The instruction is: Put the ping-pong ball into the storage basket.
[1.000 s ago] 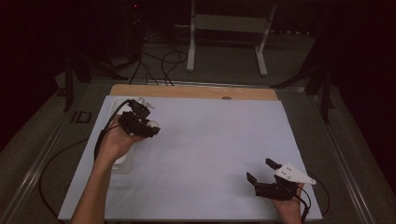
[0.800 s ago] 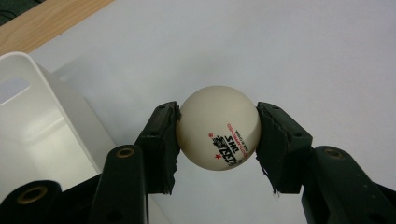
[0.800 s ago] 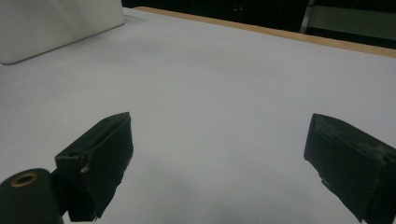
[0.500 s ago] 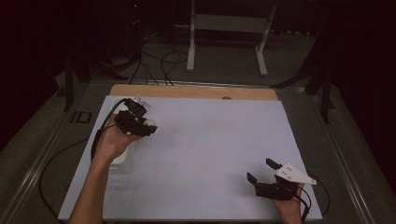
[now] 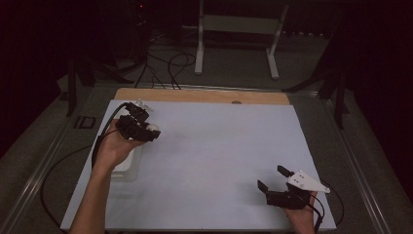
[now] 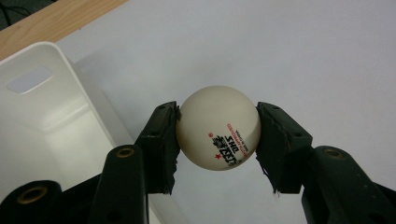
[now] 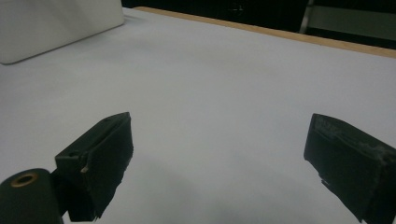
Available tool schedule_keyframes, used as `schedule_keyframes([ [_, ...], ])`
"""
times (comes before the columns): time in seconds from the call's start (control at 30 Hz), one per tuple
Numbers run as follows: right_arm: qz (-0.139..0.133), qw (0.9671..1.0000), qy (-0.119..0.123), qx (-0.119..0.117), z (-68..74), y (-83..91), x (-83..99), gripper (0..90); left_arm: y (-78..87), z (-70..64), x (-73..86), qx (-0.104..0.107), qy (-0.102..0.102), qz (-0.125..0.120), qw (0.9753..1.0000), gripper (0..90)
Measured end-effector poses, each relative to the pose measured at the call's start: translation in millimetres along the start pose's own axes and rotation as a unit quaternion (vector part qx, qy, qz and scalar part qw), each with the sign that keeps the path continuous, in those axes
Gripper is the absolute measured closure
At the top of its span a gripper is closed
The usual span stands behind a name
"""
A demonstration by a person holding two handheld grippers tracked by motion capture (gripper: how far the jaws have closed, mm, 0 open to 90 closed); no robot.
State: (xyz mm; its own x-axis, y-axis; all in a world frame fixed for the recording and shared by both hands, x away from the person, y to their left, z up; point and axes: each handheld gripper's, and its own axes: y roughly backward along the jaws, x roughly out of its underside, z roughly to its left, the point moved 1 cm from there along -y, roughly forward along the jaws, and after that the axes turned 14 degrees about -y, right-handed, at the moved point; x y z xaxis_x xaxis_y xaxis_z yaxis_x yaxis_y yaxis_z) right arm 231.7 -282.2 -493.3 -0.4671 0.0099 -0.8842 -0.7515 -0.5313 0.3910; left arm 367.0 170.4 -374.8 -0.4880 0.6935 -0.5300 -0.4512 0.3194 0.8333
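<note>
Carry step in hand: left gripper (image 6: 218, 135) pinches the ping-pong ball (image 6: 218, 127) between both jaws, aloft just beside the white bin (image 6: 42, 121); right gripper (image 5: 275, 177) idles, jaws spread; next, likely centre over bin, then release.

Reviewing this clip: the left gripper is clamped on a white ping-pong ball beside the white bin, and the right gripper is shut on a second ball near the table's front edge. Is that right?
Not quite. The right gripper holds no second ball: the right gripper view shows its jaws wide apart with bare white table between them. The rest stands: the left gripper is clamped on the ping-pong ball beside the white bin.
</note>
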Motion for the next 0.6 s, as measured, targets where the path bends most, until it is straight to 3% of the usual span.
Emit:
schedule_keyframes([
  [0.6,0.001,1.0000,-0.001,0.000,0.4,-0.2,0.2,7.7,1.6,7.7,7.4,-0.007,0.011,0.005,0.9999,51.3],
])
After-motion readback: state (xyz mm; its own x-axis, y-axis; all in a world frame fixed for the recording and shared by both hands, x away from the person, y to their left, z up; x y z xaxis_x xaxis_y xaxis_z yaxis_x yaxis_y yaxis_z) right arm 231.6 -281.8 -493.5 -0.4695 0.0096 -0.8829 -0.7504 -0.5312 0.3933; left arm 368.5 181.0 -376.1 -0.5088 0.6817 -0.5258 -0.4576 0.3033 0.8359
